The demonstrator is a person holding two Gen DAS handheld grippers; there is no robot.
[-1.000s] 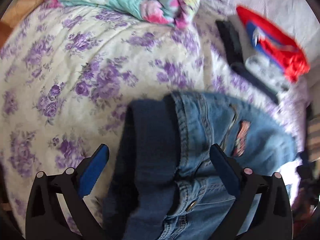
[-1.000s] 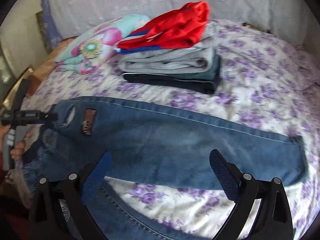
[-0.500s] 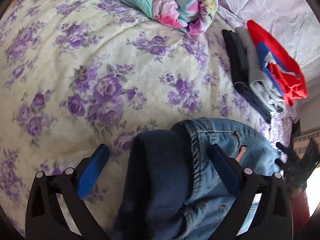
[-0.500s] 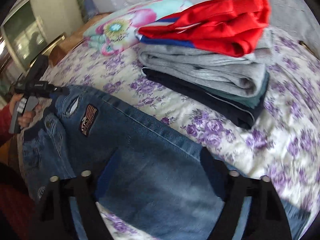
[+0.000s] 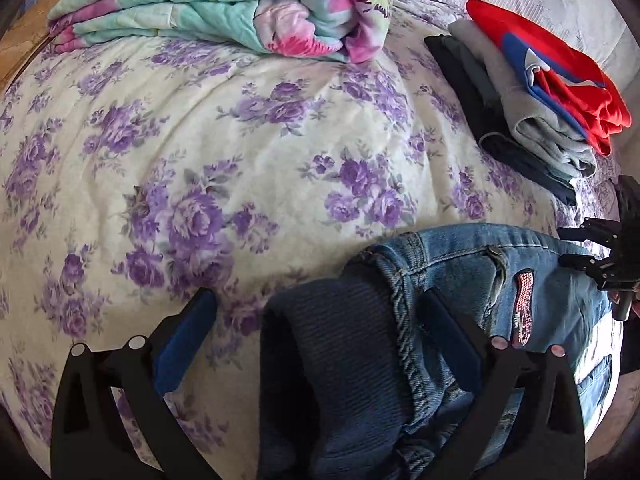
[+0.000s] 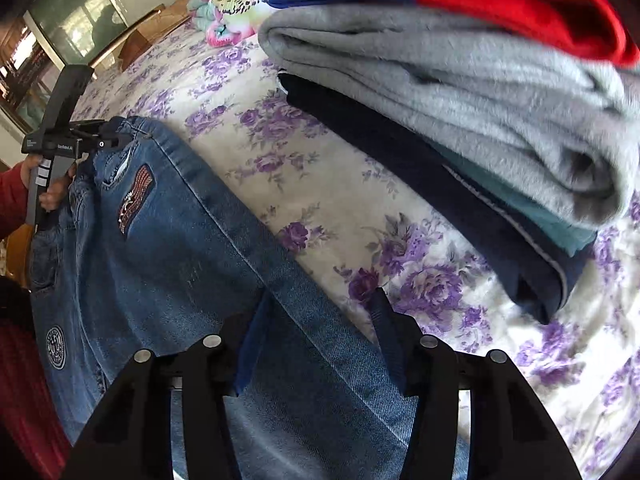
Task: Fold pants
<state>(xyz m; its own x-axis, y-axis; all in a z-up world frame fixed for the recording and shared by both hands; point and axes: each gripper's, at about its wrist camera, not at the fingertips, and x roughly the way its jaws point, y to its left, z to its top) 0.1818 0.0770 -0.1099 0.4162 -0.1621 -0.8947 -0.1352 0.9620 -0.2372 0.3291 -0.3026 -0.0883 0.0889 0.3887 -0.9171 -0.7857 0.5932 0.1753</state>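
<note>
Your jeans (image 6: 168,264) lie lengthwise on the bed's floral bedspread (image 5: 240,152), waist end toward your left side with its dark ribbed waistband (image 5: 332,360) turned up, legs running toward the right. The flag patch (image 6: 135,194) and the round badge (image 6: 55,347) face up, so the fabric reads as one leg laid over the other, a lengthwise fold that looks already made. That would leave the cross fold, which probably explains why each of your hands stands at a different part of the garment.

Your left gripper (image 5: 320,328) straddles the waistband with its jaws spread wide. The blue pads sit on either side of the fabric, and I cannot see them pressing on it. Your hand (image 6: 48,184) holds that tool low at the waist end.

Your right gripper (image 6: 316,328) hangs over the far edge of the leg, jaws closing. The denim seam runs between the pads, but they do not yet look clamped on it.

Just beyond lies the stack of folded clothes (image 6: 460,92), red on top, then grey, then dark ones. A rolled floral quilt (image 5: 240,4) sits farther up the bed.
</note>
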